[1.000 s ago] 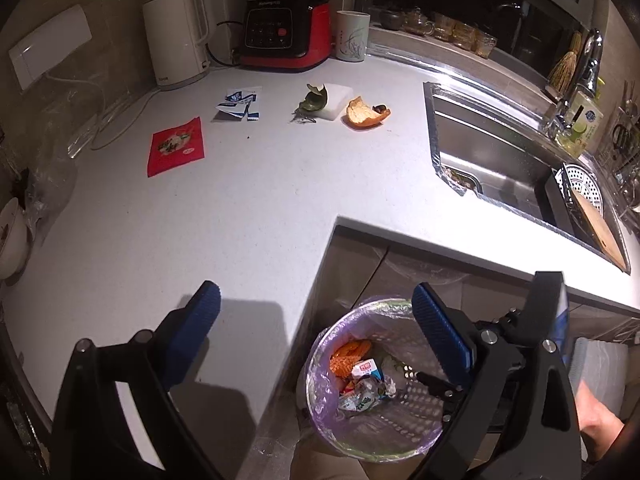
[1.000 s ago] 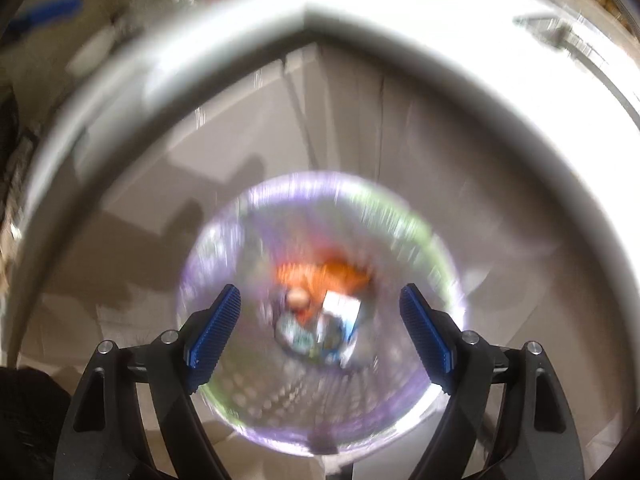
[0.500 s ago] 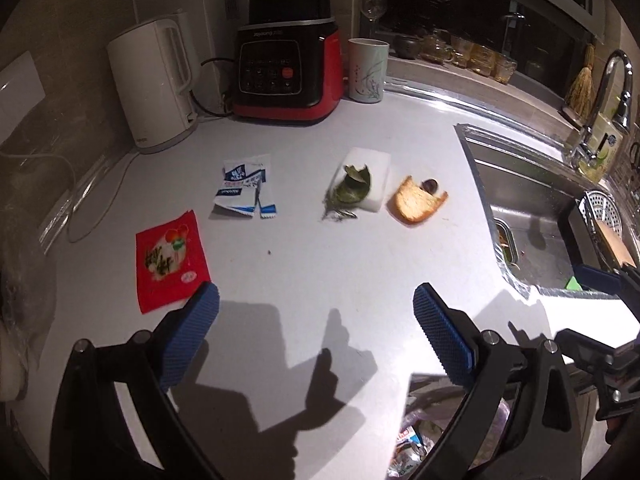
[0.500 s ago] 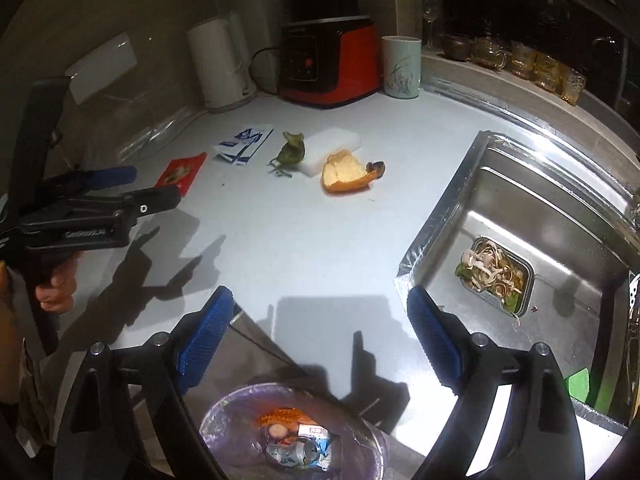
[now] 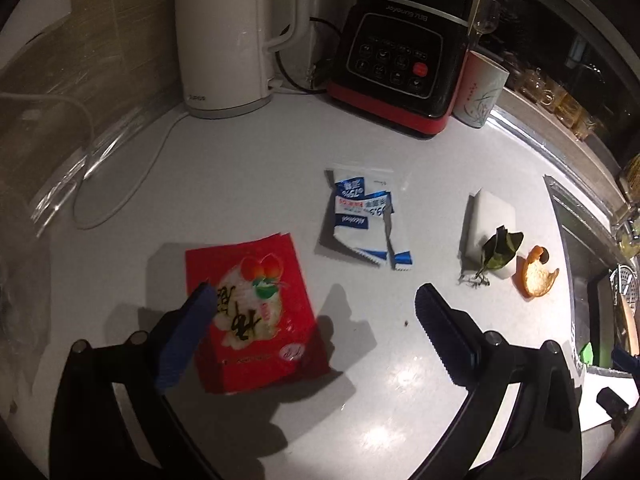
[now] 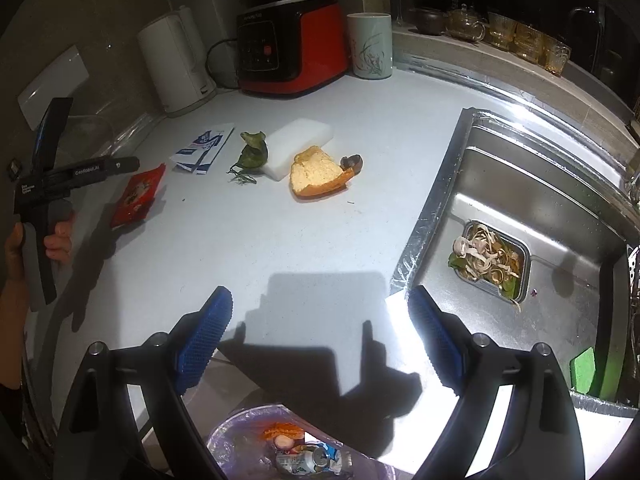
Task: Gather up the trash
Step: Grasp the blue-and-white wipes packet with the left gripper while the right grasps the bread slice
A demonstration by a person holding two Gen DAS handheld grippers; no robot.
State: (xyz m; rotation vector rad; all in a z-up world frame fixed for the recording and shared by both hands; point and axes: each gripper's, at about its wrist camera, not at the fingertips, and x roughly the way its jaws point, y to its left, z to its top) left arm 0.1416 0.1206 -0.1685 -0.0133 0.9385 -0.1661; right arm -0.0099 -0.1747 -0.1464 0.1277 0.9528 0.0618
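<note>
My left gripper (image 5: 316,320) is open and empty, low over a red snack wrapper (image 5: 256,316) on the white counter; its left finger overlaps the wrapper's left edge. Beyond lie a torn blue-and-white wrapper (image 5: 362,216), a green leaf (image 5: 498,254) on a white sponge block (image 5: 490,212), and an orange peel (image 5: 536,278). My right gripper (image 6: 320,332) is open and empty over the counter's front edge, above the purple-lined trash bin (image 6: 304,448). The right wrist view shows the red wrapper (image 6: 138,194), blue wrapper (image 6: 202,148), leaf (image 6: 252,154), peel (image 6: 316,172) and left gripper (image 6: 76,176).
A white kettle (image 5: 228,36), a red-and-black blender (image 5: 396,68) and a mug (image 5: 482,94) stand along the back wall. The sink (image 6: 520,208) at right holds a tray of food scraps (image 6: 490,260). A kettle cord (image 5: 120,196) lies on the counter at left.
My left gripper moved from above the bin forward and left across the counter to the red wrapper. My right gripper rose from over the bin and now faces the counter.
</note>
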